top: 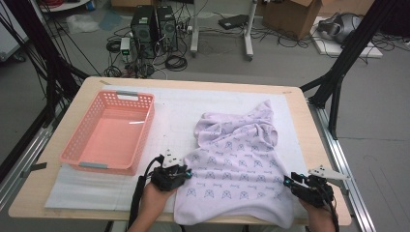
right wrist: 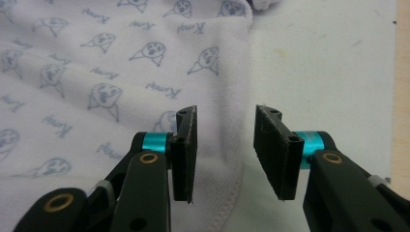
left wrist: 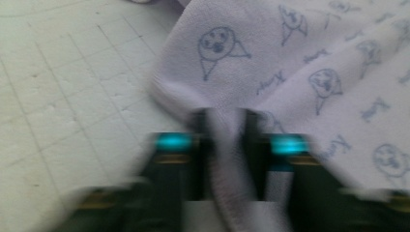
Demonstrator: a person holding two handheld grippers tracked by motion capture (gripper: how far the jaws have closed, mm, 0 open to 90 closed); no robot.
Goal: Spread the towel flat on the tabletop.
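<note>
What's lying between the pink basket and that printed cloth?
Nothing: in the high view, only bare white mat separates the pink basket from the printed cloth.

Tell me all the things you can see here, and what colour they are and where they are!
Cloth: one, pale lilac with small printed faces, rumpled on the right half of the mat.
Basket: one, pink plastic, on the left of the table.
Mat: one, white, spread over the tabletop.
Table: one, light wood.
Computer towers: two, black, on the floor behind the table.
Cardboard box: one, brown, on the floor at the back right.
Left gripper: one, black with teal bands, jaws shut on the cloth's left edge.
Right gripper: one, black with teal bands, jaws open astride the cloth's stitched right edge.
</note>
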